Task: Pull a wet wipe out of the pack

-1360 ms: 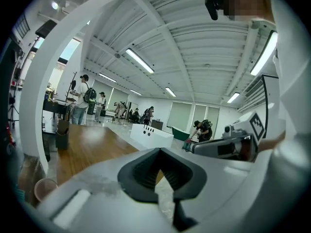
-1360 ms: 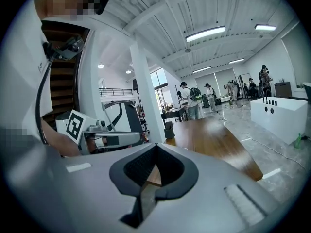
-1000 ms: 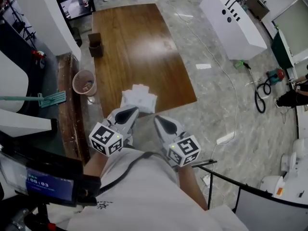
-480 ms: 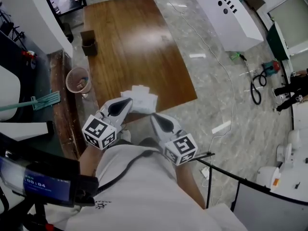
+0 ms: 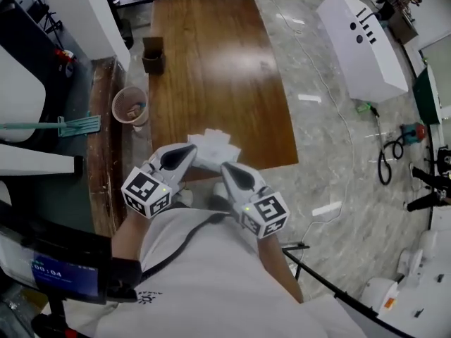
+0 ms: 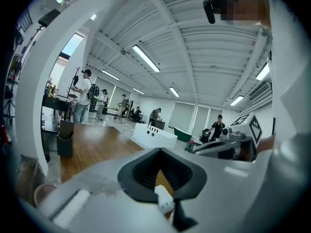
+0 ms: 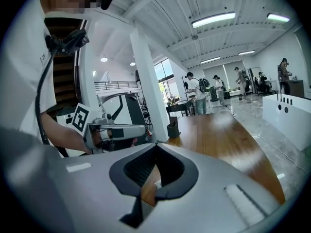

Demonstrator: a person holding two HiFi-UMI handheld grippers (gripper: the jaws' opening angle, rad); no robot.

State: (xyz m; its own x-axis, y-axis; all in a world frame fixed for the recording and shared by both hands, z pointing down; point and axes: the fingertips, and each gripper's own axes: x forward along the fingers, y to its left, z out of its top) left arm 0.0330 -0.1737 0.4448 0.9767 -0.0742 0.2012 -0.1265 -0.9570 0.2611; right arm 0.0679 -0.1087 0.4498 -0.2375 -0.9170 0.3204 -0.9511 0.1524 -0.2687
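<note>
Two grippers hang over the near edge of the wooden table (image 5: 211, 62). The left gripper (image 5: 184, 153) and the right gripper (image 5: 227, 169) both have their jaws clenched on nothing. The white wipe pack (image 5: 213, 145) lies on the table just ahead of their tips, apparently untouched.

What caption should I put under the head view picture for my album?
Left gripper and right gripper hover by the white wipe pack on a wooden table.

head view overhead, gripper views low, sharing table (image 5: 211, 69)
</note>
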